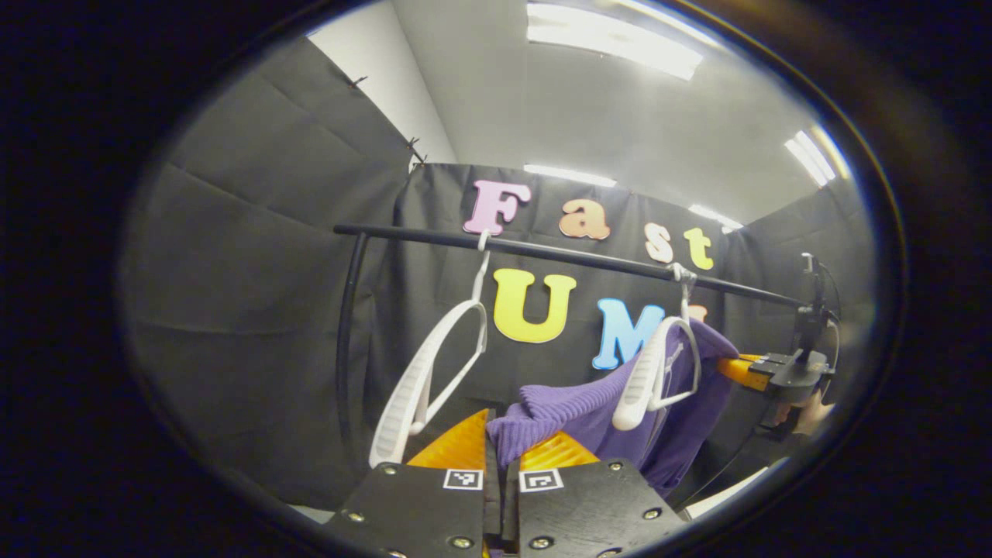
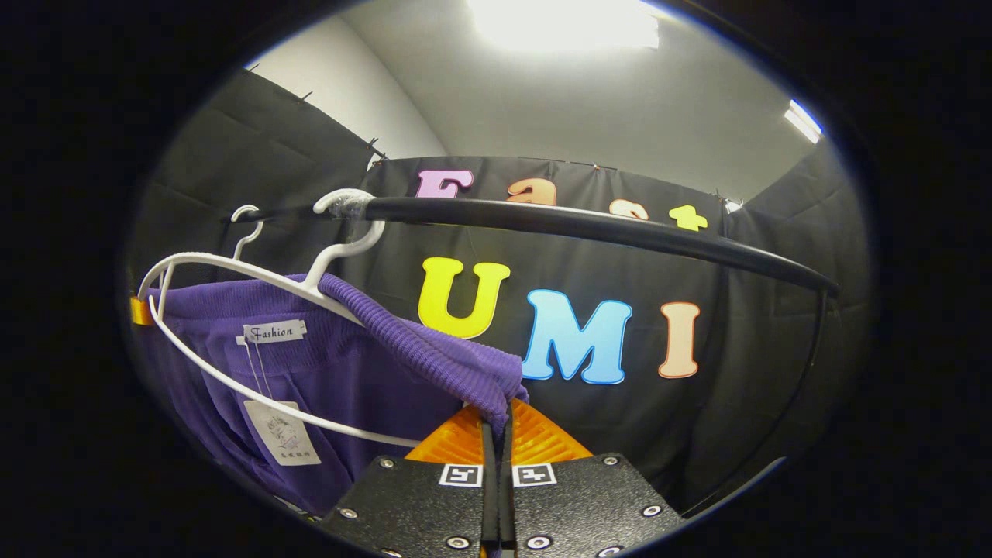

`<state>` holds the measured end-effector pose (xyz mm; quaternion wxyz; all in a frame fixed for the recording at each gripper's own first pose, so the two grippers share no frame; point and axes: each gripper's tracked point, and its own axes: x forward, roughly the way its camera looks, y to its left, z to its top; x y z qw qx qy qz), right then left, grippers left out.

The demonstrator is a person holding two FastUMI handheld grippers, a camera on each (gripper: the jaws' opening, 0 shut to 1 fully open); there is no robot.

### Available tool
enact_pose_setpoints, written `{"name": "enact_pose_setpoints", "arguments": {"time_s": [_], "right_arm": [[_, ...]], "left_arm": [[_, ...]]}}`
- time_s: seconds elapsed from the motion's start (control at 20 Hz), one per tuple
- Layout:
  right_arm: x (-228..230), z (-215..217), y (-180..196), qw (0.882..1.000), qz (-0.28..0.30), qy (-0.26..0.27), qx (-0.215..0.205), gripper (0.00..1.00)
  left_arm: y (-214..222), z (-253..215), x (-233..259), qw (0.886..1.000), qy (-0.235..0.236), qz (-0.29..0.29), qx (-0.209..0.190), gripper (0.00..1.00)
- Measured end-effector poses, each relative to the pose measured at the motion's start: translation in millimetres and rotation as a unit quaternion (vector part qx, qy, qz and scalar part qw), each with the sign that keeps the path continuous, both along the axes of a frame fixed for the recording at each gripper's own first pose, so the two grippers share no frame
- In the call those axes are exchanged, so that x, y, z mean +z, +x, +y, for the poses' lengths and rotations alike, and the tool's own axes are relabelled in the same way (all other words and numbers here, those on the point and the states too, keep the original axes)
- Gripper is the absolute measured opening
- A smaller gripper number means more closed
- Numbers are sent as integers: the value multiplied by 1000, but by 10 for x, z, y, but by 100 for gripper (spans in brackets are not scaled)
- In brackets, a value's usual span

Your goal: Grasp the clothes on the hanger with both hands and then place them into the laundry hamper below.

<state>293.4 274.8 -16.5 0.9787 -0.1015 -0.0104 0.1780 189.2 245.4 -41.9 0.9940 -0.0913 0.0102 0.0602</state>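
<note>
A purple knit garment (image 1: 597, 411) hangs on a white hanger (image 1: 655, 372) from the black rail (image 1: 573, 256). My left gripper (image 1: 500, 442) is shut on the garment's near edge, the cloth pinched between its orange fingers (image 1: 457, 446). Farther off at the right, my right gripper (image 1: 748, 370) pinches the garment's other side. In the right gripper view the purple garment (image 2: 341, 380) drapes over its white hanger (image 2: 256, 271), and my right gripper (image 2: 496, 426) is shut on the ribbed edge between its orange fingers (image 2: 542, 438). Tags dangle inside the garment.
A second, bare white hanger (image 1: 426, 372) hangs on the rail to the left, close to my left gripper. The rail's black upright (image 1: 345, 341) stands at the left. In the right gripper view the rail (image 2: 604, 229) curves down at the right end.
</note>
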Motion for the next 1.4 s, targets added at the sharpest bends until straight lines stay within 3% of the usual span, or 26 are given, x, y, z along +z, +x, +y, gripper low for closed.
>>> {"name": "enact_pose_setpoints", "arguments": {"time_s": [0.25, 0.3, 0.35, 0.4, 0.55, 0.6, 0.7, 0.8, 0.85, 1.05, 1.25, 1.3, 1.4], "right_arm": [[-81, -287, 116, 1000, 11, 2, -28, 0], [-94, -341, 130, 999, 12, 2, -31, 0], [-112, -379, 146, 999, 12, 1, -33, 0], [-122, -410, 156, 999, 11, -1, -34, 0], [-163, -429, 200, 999, 9, -8, -30, 0], [-165, -440, 212, 1000, 8, -5, -28, 0], [-192, -466, 243, 1000, 9, -3, -27, 0], [-214, -515, 302, 1000, 12, -2, -28, 0], [-230, -558, 326, 999, 15, 2, -30, 0], [-299, -701, 413, 999, 23, 11, -26, 0], [-505, -775, 414, 1000, 25, -12, -11, 0], [-550, -796, 397, 1000, 28, -10, -6, 0], [-704, -837, 407, 999, 42, -6, -1, 0]], "left_arm": [[239, -330, -176, 1000, -13, 11, -23, 2], [251, -368, -183, 999, -12, 11, -28, 7], [269, -388, -199, 999, -10, 12, -29, 0], [314, -392, -217, 1000, -10, 12, -27, 2], [357, -446, -215, 1000, -18, 0, -19, 2], [367, -463, -223, 1000, -18, 2, -16, 7], [410, -530, -261, 1000, -17, 7, -12, 2], [456, -618, -237, 1000, -12, 6, -9, 6], [472, -661, -225, 1000, -9, 7, -8, 2], [547, -901, -196, 1000, -3, 10, -2, 2], [650, -1105, -325, 1000, -1, 27, 9, 2], [691, -1201, -350, 999, -6, 31, 8, 7], [747, -1356, -408, 999, -9, 40, 5, 2]]}}
